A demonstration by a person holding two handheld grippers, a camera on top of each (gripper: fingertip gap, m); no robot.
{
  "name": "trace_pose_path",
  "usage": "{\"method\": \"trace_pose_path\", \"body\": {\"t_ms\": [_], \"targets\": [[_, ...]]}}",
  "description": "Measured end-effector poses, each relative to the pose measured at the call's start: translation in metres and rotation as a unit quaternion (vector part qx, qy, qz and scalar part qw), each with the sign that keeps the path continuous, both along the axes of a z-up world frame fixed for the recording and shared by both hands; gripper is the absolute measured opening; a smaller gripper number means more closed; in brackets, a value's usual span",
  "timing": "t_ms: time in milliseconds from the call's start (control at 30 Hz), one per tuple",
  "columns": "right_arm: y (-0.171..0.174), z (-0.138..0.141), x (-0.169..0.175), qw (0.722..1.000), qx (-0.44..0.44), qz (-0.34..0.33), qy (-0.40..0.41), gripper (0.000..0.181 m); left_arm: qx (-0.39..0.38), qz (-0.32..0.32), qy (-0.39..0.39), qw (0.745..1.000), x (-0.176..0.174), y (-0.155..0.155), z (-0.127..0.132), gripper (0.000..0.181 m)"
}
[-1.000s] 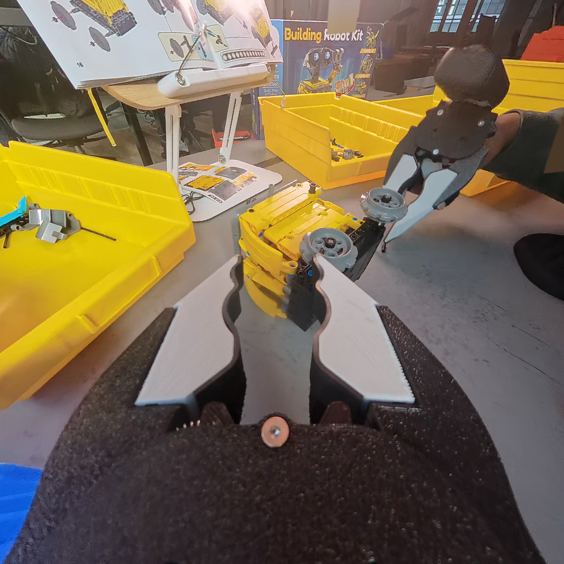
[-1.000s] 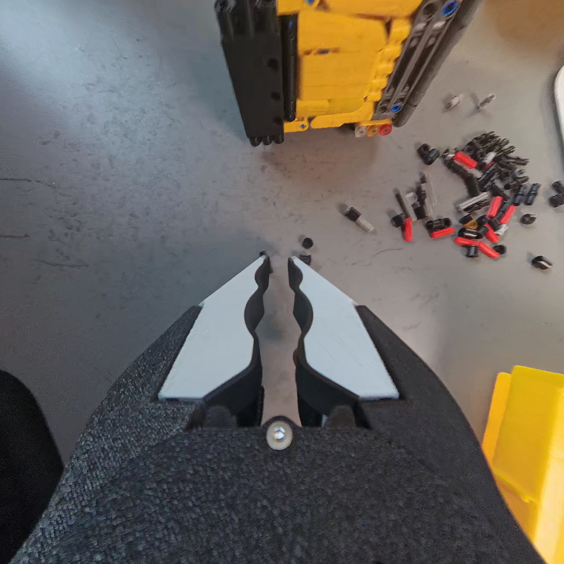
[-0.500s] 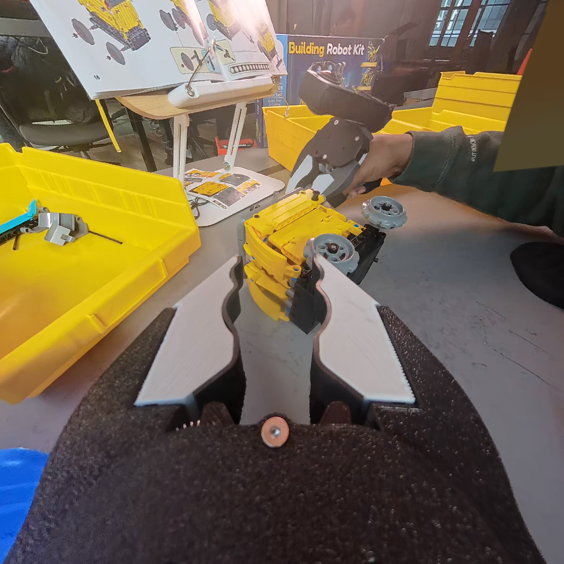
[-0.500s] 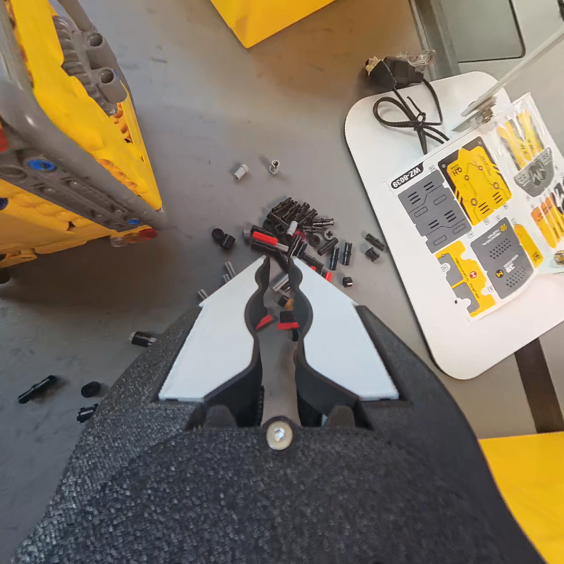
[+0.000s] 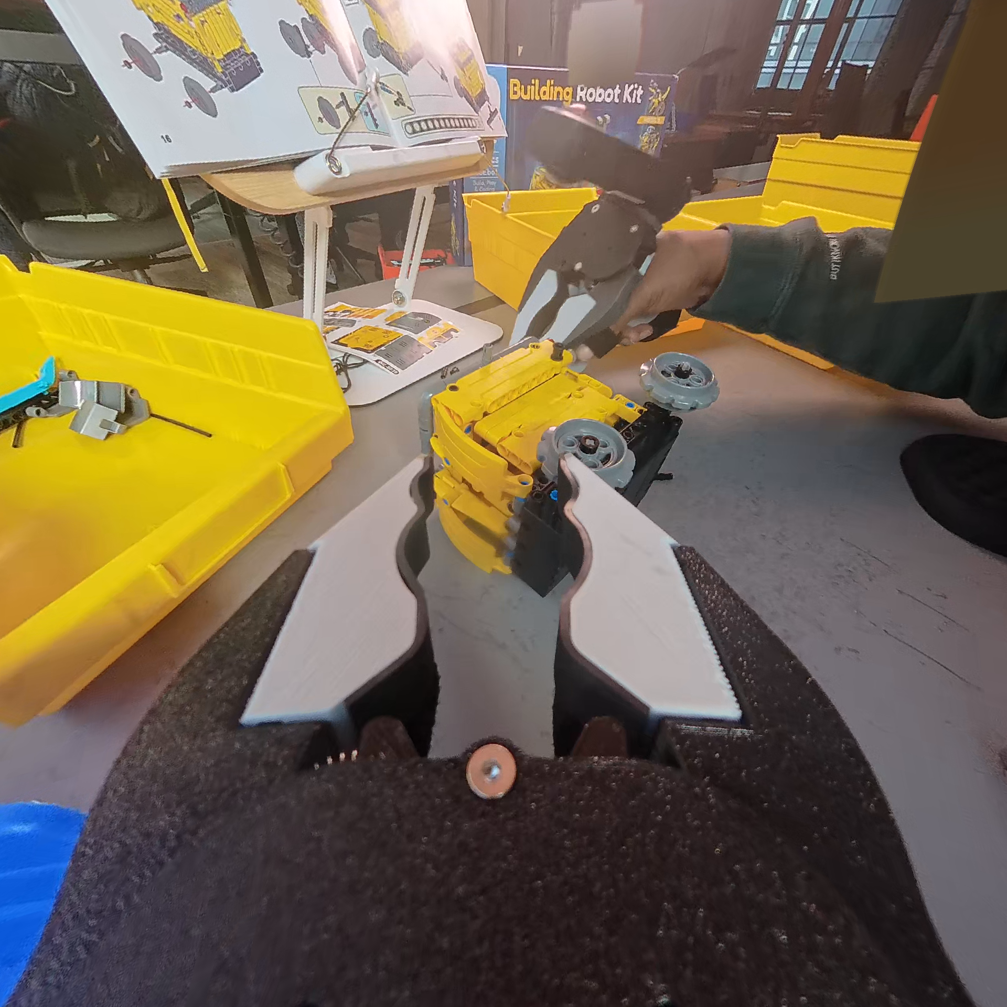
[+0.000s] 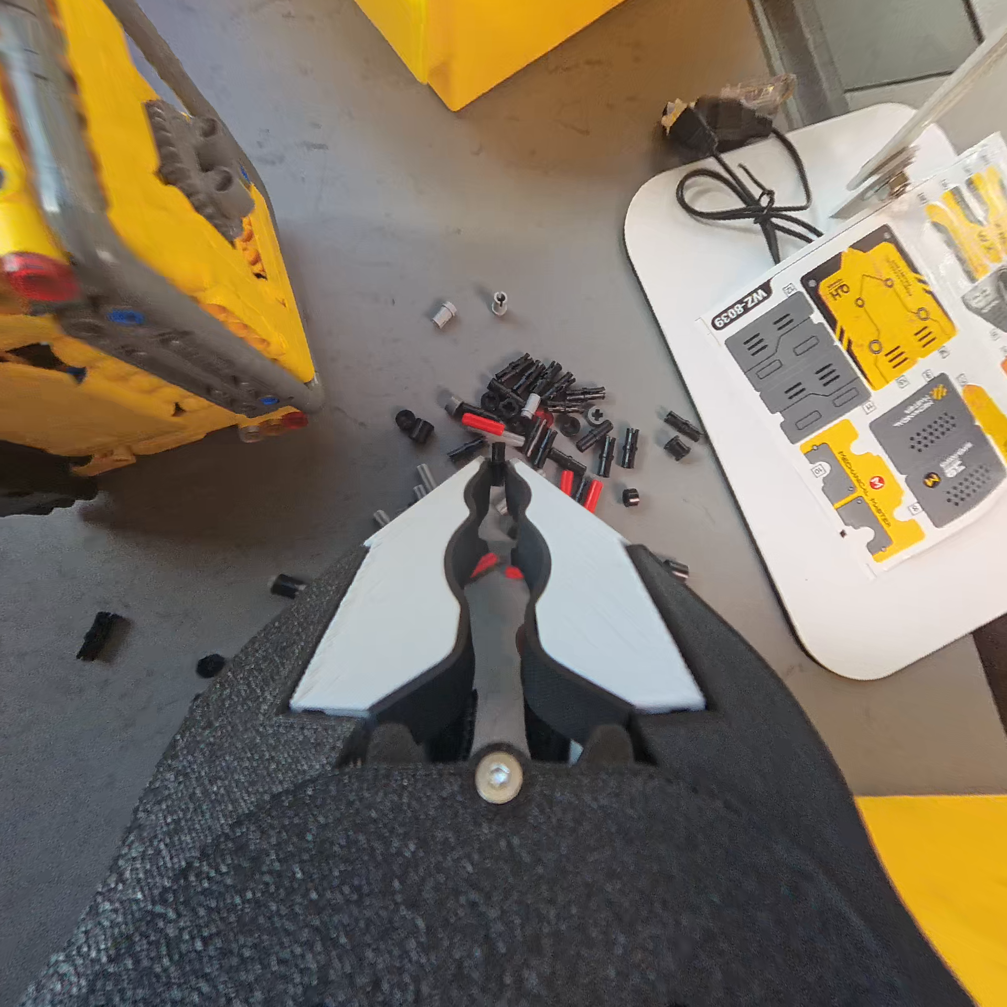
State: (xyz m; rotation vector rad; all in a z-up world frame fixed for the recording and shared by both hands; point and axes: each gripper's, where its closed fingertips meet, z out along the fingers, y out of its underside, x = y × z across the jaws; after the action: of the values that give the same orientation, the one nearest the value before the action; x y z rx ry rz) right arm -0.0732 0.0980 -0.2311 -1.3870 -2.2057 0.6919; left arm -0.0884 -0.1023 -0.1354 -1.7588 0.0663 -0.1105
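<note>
Nearest in the left wrist view: left gripper (image 5: pixel 493 468) spread wide, fingers flanking the near end of the yellow brick model (image 5: pixel 517 414), right fingertip against a grey wheel (image 5: pixel 591 449); contact on the left side hard to judge. Lying on its side on the grey table (image 6: pixel 381 190), with a second grey wheel (image 5: pixel 678 378) at its far right.

To the left, a large yellow bin (image 5: pixel 180 354) holding grey bracket parts (image 5: pixel 101 406), a teal piece (image 5: pixel 32 384) and a thin black rod (image 5: pixel 180 425).

Beyond the model, right gripper (image 6: pixel 498 471) pressed nearly together, pinching a small black pin (image 6: pixel 497 457) at the tips, just above a loose pile of black, red and grey pins (image 6: pixel 545 403) on the table.

Right of the pile, a white stand base (image 6: pixel 763 572) carrying a sticker sheet (image 6: pixel 850 392) and a coiled black cable (image 6: pixel 741 190).

Farther off, an open instruction booklet (image 5: pixel 272 71) on the stand, another yellow bin (image 5: pixel 507 240) with contents hidden, and a blue box (image 5: pixel 588 98) behind it.
</note>
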Motion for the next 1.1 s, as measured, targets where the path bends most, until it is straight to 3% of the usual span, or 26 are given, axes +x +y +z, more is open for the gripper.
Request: {"method": "trace_pose_path", "body": {"t_ms": [100,167,267,367,567,867,1100], "targets": [[-0.013,0.029,0.025,0.999,-0.004,0.009,0.039,0.004,0.001,0.003,0.001,1.0,-0.001,0.0,0.0,0.044],[-0.035,0.034,0.057,0.998,-0.018,0.049,0.028,0.004,0.002,0.002,0.001,1.0,-0.001,0.0,0.001,0.044],[-0.066,0.019,0.105,0.995,-0.018,0.093,-0.012,0.004,0.0,-0.002,0.005,1.0,0.002,0.001,0.0,0.044],[-0.085,0.004,0.126,0.995,-0.019,0.096,-0.026,0.004,-0.006,-0.003,0.009,1.0,0.004,0.003,-0.002,0.044],[-0.087,-0.012,0.127,0.996,-0.012,0.078,-0.028,0.005,-0.013,0.007,0.015,1.0,0.0,0.004,-0.007,0.043],[-0.072,0.004,0.119,0.999,-0.026,0.04,0.014,0.017,-0.012,0.009,0.017,1.0,0.0,0.004,-0.007,0.043],[-0.063,-0.009,0.102,0.998,-0.055,0.013,0.001,0.011,-0.01,0.009,0.022,1.0,0.001,0.003,-0.005,0.043]]}}
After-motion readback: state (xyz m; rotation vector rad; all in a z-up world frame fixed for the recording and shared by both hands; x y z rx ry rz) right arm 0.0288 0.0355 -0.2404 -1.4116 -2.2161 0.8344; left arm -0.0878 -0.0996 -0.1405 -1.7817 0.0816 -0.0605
